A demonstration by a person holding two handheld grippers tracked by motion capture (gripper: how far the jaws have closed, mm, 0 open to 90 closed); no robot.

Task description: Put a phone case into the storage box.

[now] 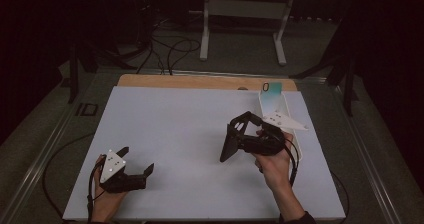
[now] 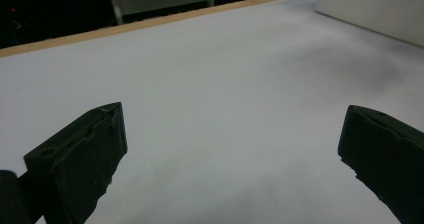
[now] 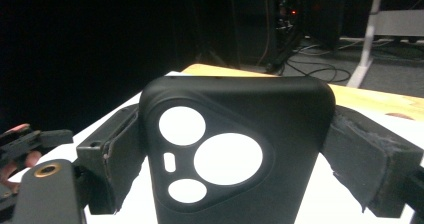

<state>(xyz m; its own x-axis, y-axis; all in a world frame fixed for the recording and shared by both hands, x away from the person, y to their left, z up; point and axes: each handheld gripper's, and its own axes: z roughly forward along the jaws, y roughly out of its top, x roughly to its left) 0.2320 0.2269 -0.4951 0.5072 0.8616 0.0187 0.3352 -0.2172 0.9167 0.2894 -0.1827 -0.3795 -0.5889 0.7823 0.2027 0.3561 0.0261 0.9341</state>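
Right gripper [image 1: 235, 134] sits right of centre over the white matte table sheet [image 1: 180, 129], held by the person's right hand [image 1: 274, 165]; its black jaws are clamped on a black soft-plastic phone case [image 3: 235, 149] with a rounded-triangle camera cutout holding three round holes and one small slot. In the right gripper view the case stands upright between the two jaws, its side edges pressed against both pads [image 3: 117, 154], cutout side facing the camera, white sheet showing through the holes. In the high view the same case [image 1: 229, 143] reads as a dark slab tilted on edge at the gripper's front, lower end close to the sheet; whether it touches the sheet is hard to tell at this resolution. Just behind the right gripper, near the right edge of the sheet, lies a long narrow white tray [image 1: 274, 104] with a pale teal card [image 1: 272, 88] at its far end. Left gripper [image 1: 135, 170] is at the near-left corner of the sheet in the person's left hand [image 1: 107, 196], well apart from the case; jaws spread wide, nothing between them, bare white sheet under them in the left gripper view, left pad [image 2: 80, 159] hovering low. Light wooden table edge [image 1: 200, 81] runs along the far side.
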